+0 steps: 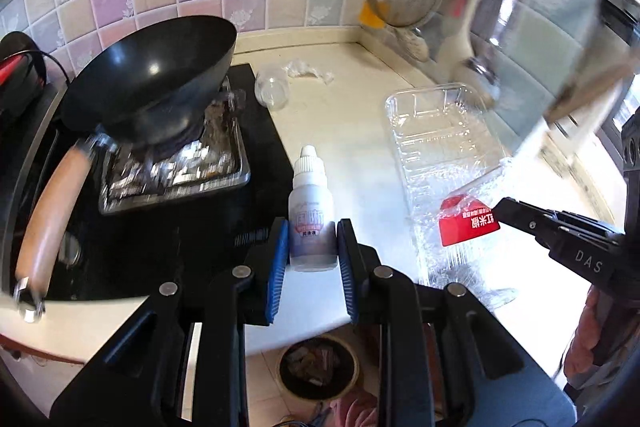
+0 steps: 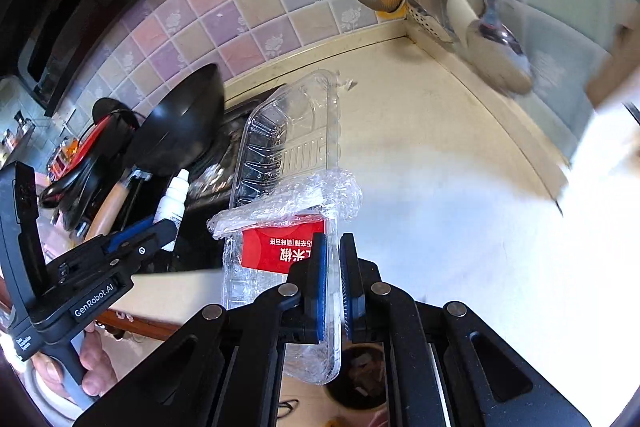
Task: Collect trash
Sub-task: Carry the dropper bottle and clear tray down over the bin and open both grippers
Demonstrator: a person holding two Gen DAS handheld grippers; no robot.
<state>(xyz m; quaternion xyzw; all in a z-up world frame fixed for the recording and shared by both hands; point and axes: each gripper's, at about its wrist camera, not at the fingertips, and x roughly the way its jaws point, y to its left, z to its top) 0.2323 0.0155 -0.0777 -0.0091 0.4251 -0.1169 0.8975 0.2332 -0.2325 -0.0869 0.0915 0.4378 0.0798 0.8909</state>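
Left gripper (image 1: 312, 247), lower centre: pads clamp small white bottle (image 1: 311, 211). Right gripper (image 2: 333, 279), lower centre: narrow, clamping clear plastic tray (image 2: 288, 147) rim.

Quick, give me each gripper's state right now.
Left gripper: shut on the small white dropper bottle.
Right gripper: shut on the edge of the clear plastic tray with the red label.

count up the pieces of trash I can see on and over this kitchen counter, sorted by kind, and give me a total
Small white dropper bottle, in the left gripper: 1
Clear plastic tray with red label and cling film, in the right gripper: 1
Clear plastic cup on its side: 1
Crumpled white tissue: 1
Total: 4
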